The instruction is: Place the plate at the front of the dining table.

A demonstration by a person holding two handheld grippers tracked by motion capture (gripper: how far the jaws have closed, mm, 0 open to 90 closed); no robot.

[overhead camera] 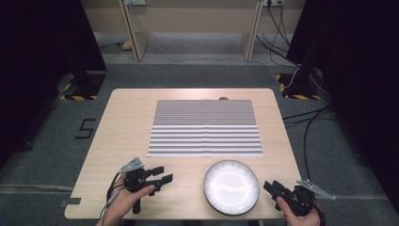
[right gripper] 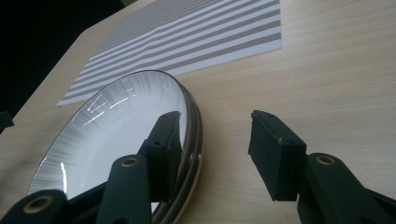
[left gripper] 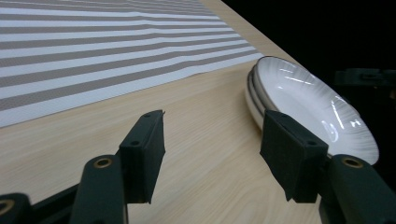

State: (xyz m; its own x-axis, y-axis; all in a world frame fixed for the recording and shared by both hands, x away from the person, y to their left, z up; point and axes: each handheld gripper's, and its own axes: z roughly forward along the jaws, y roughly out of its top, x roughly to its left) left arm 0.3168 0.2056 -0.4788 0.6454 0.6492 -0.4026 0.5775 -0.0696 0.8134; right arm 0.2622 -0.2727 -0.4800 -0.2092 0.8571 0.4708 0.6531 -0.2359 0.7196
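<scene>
Stacked plates wait at the near tabletop edge.
Left tongs and right tongs flank the plates, both wide open, empty; striped placemat bare, nothing lifted yet.

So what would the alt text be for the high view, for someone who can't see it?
A person's hands hold two black grippers at the near edge of a light wooden table, the left gripper and right gripper either side of a stack of white plates, both open and holding nothing. A grey-and-white striped mat lies flat beyond the plates.
</scene>
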